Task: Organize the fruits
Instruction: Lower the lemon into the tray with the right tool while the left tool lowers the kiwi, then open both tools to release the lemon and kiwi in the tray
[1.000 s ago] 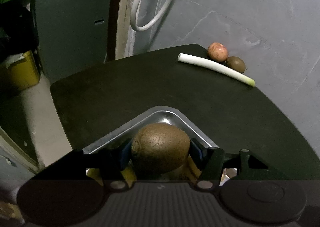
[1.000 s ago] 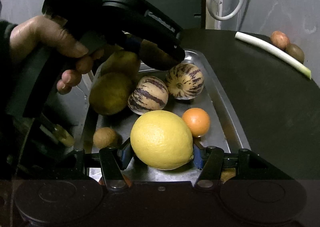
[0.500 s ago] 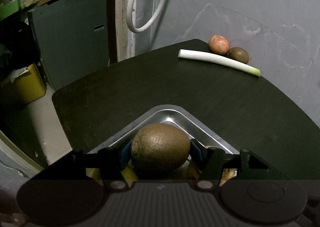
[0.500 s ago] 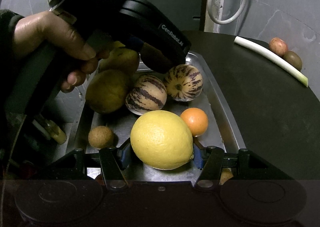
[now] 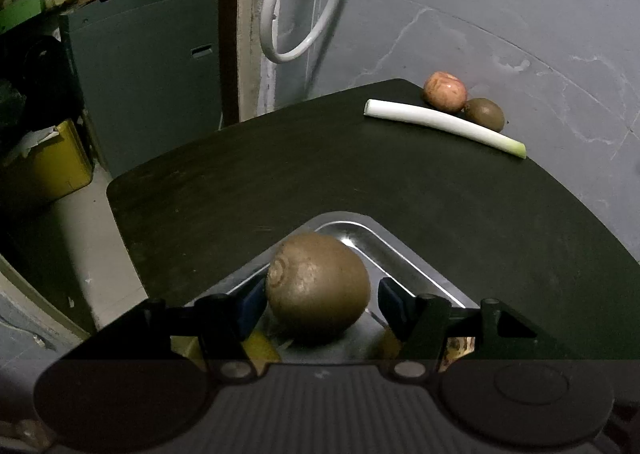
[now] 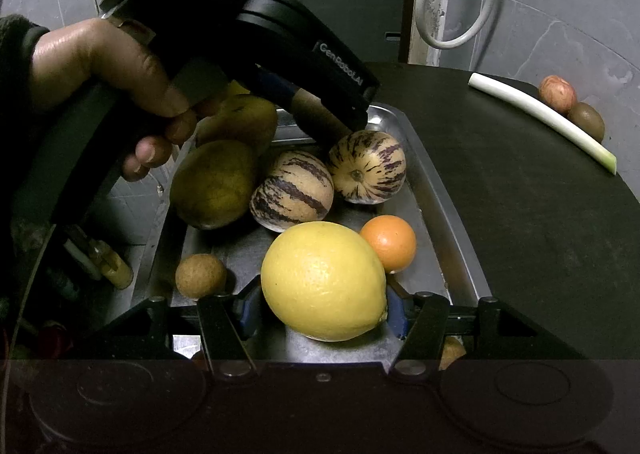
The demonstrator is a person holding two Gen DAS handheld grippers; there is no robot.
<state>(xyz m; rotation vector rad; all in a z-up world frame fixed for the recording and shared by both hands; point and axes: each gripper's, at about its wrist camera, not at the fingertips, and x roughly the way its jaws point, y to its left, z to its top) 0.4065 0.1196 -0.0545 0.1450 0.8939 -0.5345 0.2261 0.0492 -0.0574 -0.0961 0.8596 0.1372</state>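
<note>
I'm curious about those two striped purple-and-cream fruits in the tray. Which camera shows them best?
The right wrist view. Both striped fruits sit in plain sight, side by side in the metal tray, beyond the lemon. The left wrist view shows nothing of them: the kiwi between that gripper's jaws blocks most of the tray.

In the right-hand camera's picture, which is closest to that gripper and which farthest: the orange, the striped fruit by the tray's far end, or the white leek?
1. Orange, in the tray, just beyond the right gripper.
2. Striped fruit, farther up the tray.
3. Leek, on the table's far right.
</note>
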